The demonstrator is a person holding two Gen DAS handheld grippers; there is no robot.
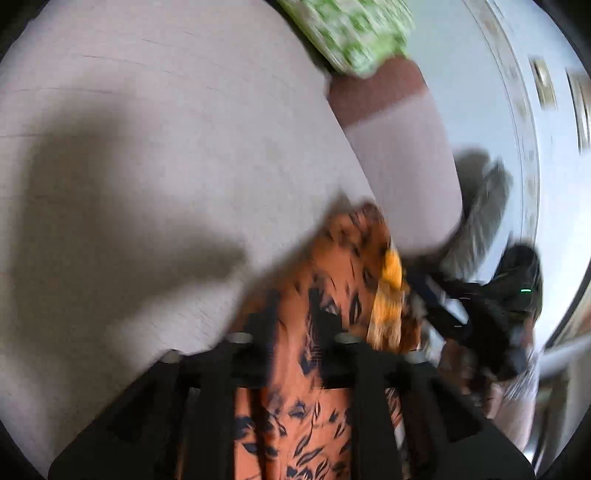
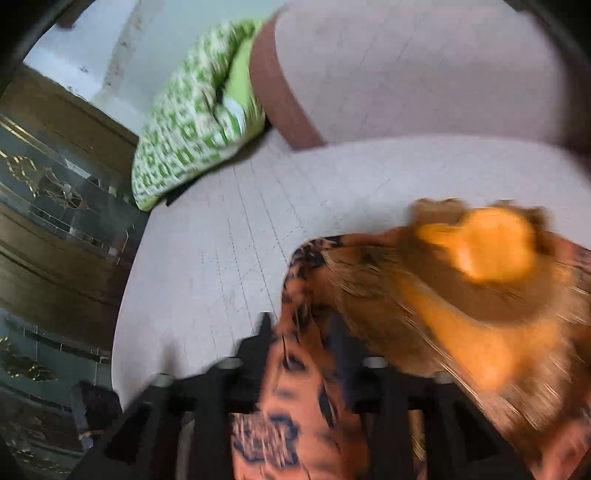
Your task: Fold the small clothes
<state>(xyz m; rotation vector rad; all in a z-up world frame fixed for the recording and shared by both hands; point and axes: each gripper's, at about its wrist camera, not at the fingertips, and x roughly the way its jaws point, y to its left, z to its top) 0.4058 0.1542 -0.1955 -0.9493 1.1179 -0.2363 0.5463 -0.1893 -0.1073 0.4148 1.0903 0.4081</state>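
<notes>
An orange garment with a dark leaf print (image 1: 332, 288) hangs between the black fingers of my left gripper (image 1: 295, 314), which is shut on it, above a pale grey bed. In the right wrist view the same orange print garment (image 2: 295, 369) runs between the fingers of my right gripper (image 2: 299, 332), also shut on it. A bright orange and brown patch of the garment (image 2: 480, 258) bunches to the right. My right gripper also shows in the left wrist view (image 1: 443, 306), close by at the garment's right edge. Both views are blurred by motion.
A green and white patterned cushion (image 2: 192, 129) lies at the bed's far end, also in the left wrist view (image 1: 354, 33). A brown headboard strip (image 2: 273, 96) is beside it. A dark wooden door with patterned glass (image 2: 55, 184) stands left. The pale bed surface (image 1: 166, 147) spreads around.
</notes>
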